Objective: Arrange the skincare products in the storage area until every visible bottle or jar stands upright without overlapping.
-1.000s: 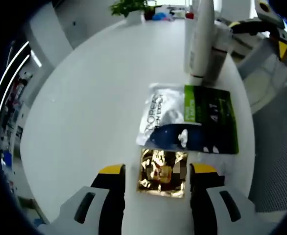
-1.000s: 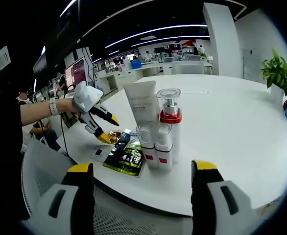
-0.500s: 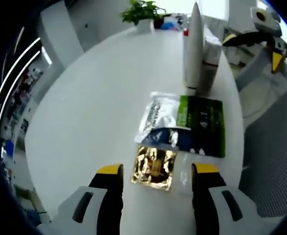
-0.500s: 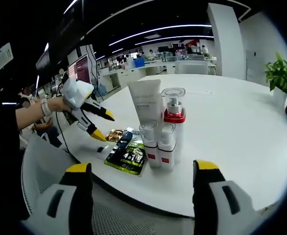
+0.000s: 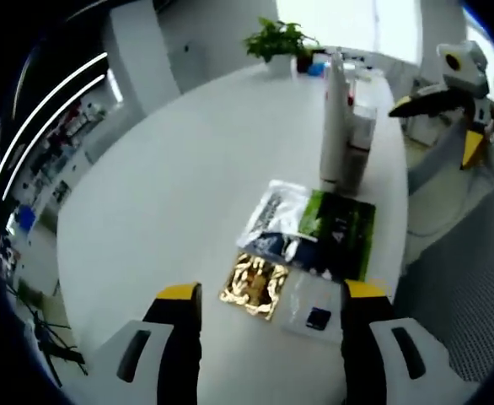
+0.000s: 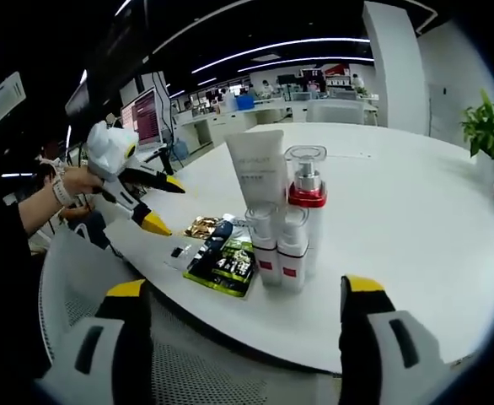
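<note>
A white tube [image 6: 260, 173], a pump bottle with a red collar [image 6: 306, 202] and two small white bottles [image 6: 276, 246] stand upright in a tight cluster on the round white table [image 6: 407, 219]. Flat sachets lie beside them: a green one [image 5: 335, 232], a white and blue one [image 5: 272, 221], a gold one [image 5: 254, 285] and a small clear one [image 5: 310, 308]. My left gripper [image 5: 272, 291] hangs open above the gold sachet, empty; it also shows as the left gripper [image 6: 164, 204] held by a hand. My right gripper [image 6: 245, 287] is open off the table's edge, facing the cluster.
A potted plant [image 5: 281, 40] stands at the table's far side. A mesh chair [image 5: 458, 278] sits close to the table's edge by the sachets. The right gripper [image 5: 437, 126] hovers past that edge. Desks and monitors [image 6: 146, 118] fill the room behind.
My left gripper has drawn back and up from the gold sachet, so more of the table shows. The right gripper has hardly moved. The products stay put.
</note>
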